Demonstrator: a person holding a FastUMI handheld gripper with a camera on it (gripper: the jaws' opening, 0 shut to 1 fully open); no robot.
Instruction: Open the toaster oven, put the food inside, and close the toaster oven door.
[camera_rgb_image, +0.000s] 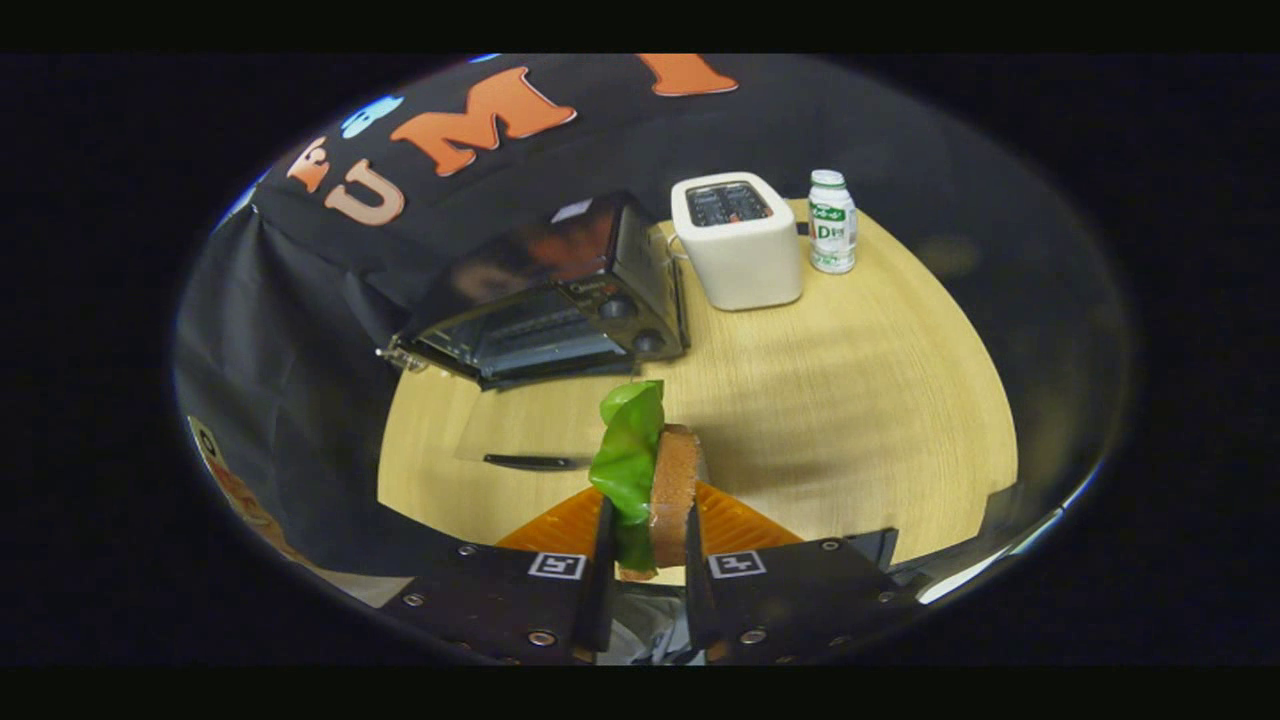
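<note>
Held between both fingers of the hand-held gripper (648, 545) is the food (650, 470), a bread slice with a green leaf, pinched upright above the near part of the counter (850, 400). Farther left, the toaster oven (560, 300) is seen with its door (520, 440) folded down flat, and bare wood lies between it and the fingers. At the far side a white toaster (738, 240) and a small bottle (832, 222) are set just beside each other.

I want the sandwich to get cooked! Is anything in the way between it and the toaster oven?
Nothing visible blocks it. The tongs are shut on the sandwich, and bare table lies between it and the toaster oven, whose door appears folded down. The white toaster and bottle stand off to the side.
</note>
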